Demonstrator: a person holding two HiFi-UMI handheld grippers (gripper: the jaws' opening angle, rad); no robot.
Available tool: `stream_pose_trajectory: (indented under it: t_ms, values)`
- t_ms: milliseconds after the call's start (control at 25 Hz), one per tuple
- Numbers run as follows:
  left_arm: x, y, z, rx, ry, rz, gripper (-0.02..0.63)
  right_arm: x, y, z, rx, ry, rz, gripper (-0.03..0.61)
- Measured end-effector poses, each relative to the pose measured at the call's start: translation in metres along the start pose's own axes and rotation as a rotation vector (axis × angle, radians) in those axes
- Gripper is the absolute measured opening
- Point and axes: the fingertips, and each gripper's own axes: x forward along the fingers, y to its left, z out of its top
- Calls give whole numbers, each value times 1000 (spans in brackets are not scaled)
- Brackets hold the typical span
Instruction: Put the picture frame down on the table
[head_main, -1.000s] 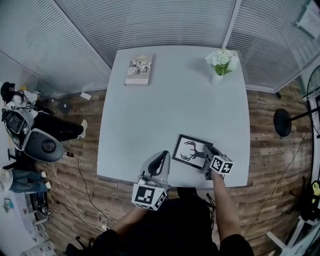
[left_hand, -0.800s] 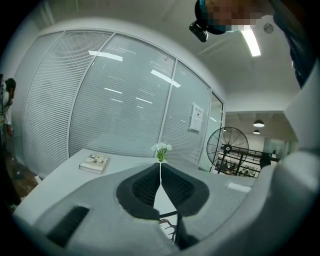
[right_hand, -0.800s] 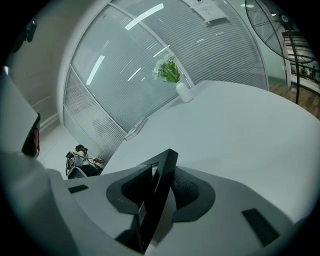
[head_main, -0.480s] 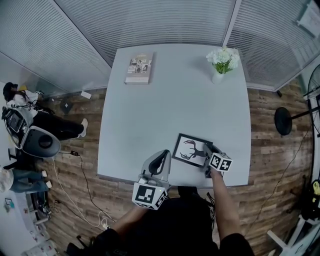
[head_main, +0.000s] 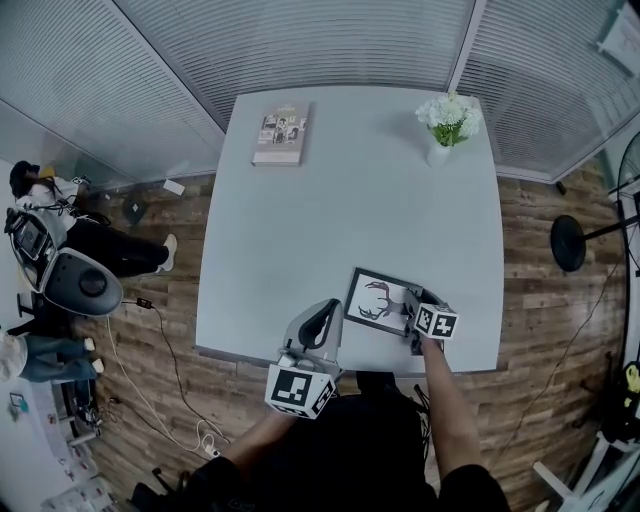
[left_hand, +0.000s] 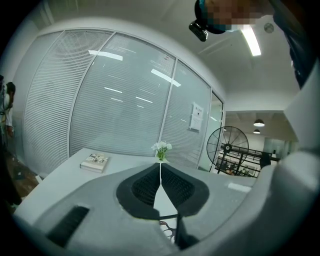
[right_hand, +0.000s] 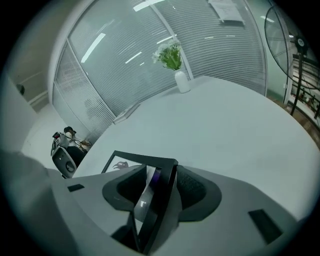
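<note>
Holding white flowers (head_main: 450, 110), a vase (head_main: 437, 154) stands on the table (head_main: 340, 210).

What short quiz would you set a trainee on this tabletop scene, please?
1. True or false: the left gripper has its jaws shut with nothing between them.
2. Which stands at the pale grey table's far right corner? A a book; B a white vase of white flowers; C a fan.
3. What is between the jaws of the right gripper?
Key: 1 true. 2 B. 3 An edge of the black picture frame with a deer silhouette; those jaws have just been opening.
</note>
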Motion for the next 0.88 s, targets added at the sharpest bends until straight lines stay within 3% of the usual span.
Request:
stream_pose_trajectory:
  t_ms: [320, 560, 880]
  values:
    - [-4, 4, -2, -5, 3, 15, 22, 5, -2, -7, -63, 38, -74, 190]
    - [-8, 3, -3, -5, 4, 11, 22, 6, 3, -8, -181, 74, -127, 192]
    - [-15, 4, -2, -5, -9, 1, 21, -6, -2, -2, -180, 55, -165, 206]
